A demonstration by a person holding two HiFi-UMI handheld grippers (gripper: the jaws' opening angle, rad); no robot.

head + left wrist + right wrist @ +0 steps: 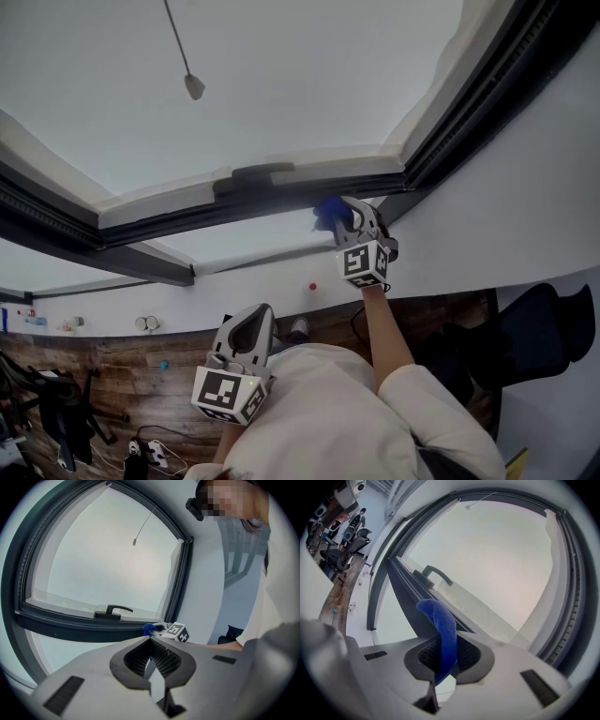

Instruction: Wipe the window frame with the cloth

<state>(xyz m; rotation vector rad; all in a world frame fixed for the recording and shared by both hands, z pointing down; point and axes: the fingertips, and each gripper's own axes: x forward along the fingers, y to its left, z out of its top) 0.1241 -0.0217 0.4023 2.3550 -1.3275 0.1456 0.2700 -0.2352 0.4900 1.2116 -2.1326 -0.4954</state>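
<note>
Cloth: the blue cloth (440, 625) is curling up out of the right gripper (345, 217), and its folded end is meeting the dark window frame (187, 217) at the bottom rail, near the sash's right corner and just past the handle (262, 172).
Right claw: it is pinching the cloth between its pads, leaving the free fold to do the rubbing.
Left claw: the left gripper (246, 330) is hanging low by the body, jaws closed on nothing (probably parked clear of the reach).
Stage: wiping seems to be under way along the rail. How much is cleaned cannot be told.

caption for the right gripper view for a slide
Right hand-held gripper shut on a blue cloth at the dark window frame.
</note>
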